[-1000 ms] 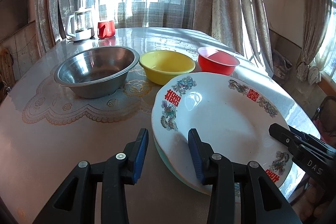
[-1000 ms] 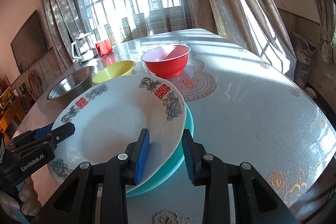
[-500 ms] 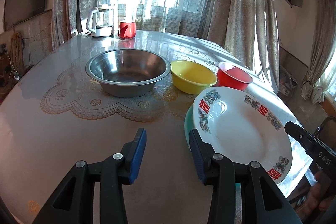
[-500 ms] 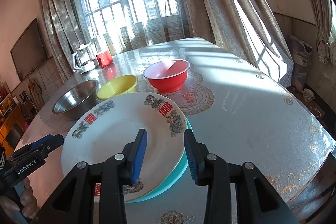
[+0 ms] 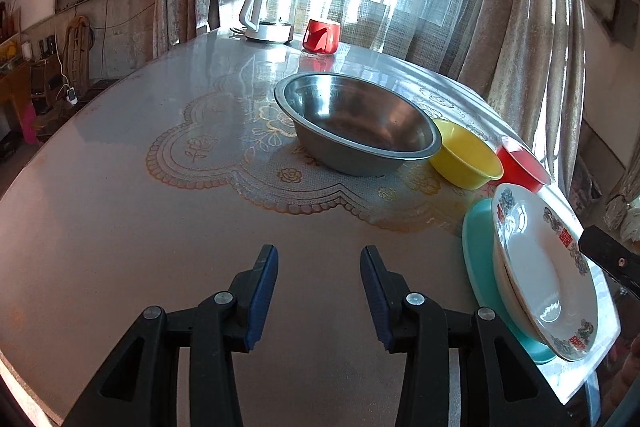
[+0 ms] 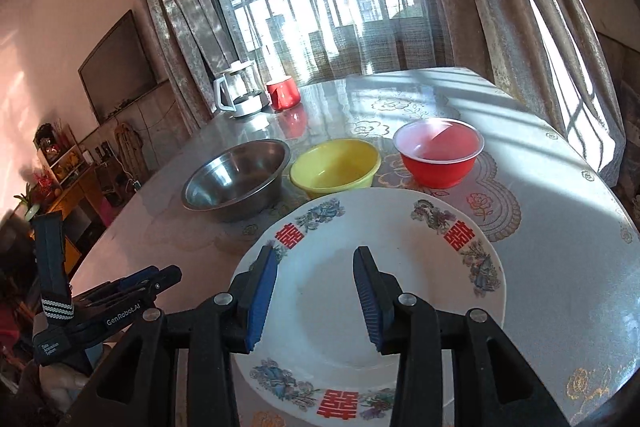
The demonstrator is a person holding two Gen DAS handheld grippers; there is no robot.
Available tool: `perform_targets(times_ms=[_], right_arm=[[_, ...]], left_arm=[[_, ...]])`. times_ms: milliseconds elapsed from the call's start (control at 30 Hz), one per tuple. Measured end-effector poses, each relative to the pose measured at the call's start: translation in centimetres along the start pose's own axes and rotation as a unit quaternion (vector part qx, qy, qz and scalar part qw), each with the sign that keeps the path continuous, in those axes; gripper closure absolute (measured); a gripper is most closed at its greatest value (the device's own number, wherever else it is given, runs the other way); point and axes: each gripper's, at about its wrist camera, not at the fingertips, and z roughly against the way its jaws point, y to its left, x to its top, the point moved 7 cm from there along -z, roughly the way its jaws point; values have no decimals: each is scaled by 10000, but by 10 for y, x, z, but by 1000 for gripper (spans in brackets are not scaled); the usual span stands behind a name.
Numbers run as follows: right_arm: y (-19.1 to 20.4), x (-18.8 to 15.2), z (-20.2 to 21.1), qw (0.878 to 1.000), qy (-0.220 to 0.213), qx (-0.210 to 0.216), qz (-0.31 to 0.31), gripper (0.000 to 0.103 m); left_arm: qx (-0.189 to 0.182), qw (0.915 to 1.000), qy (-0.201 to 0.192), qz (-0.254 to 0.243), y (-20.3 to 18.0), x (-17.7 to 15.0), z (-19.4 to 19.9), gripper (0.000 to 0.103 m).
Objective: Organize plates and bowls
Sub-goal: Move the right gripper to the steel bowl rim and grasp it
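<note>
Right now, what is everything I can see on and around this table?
steel bowl: one, silver, leftmost of the three bowls
yellow bowl: one, yellow, middle of the row
red bowl: one, red, pale inside, right end
patterned plate: one, white with red characters, on the teal plate
teal plate: one, teal, under the patterned plate
kettle: one, white and clear, far edge
red cup: one, red, beside the kettle
table: one, glossy, lace-patterned cover
television: one, dark, on the wall
left gripper: black, blue pads, open over bare table
right gripper: black, blue pads, open above the patterned plate
</note>
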Motion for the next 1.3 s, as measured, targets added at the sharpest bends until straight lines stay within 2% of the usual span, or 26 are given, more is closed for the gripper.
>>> perform_targets(times_ms=[133,233,400,533,833,967,1000,1067,1233,1300], right_arm=[[23,8,-26,9988,277,393,-17,63],[36,15,-46,9978,433,496,28,63],[45,33,-76,9957,647,620,-256,63],[46,45,-105,9936,871,539,-478,63],[39,49,-147,9897,1310,60,-573,63],[36,50,-160,9881,1422,-128,-569,63],[36,50,-166,9876,1458,-193,-543,63],[34,49,-172,9864,1516,-415,-473,63],[47,47,-180,9865,1509,-632,48,65],[50,47,-180,9870,1491,-581,128,65]], left_arm=[[-8,9998,-193,87,16,14,2,60],[-63,9994,-319,119,24,31,4,60],[-152,9989,-411,190,32,58,-2,59],[-105,9988,-445,185,34,77,-15,59],[-391,9983,-253,363,32,105,-55,59],[-206,9996,-90,191,31,106,-80,60],[-195,9997,-27,161,31,105,-85,66],[-397,9991,8,135,27,103,-88,78],[-352,9993,-68,56,24,99,-83,78],[-321,9994,-98,61,27,97,-78,78]])
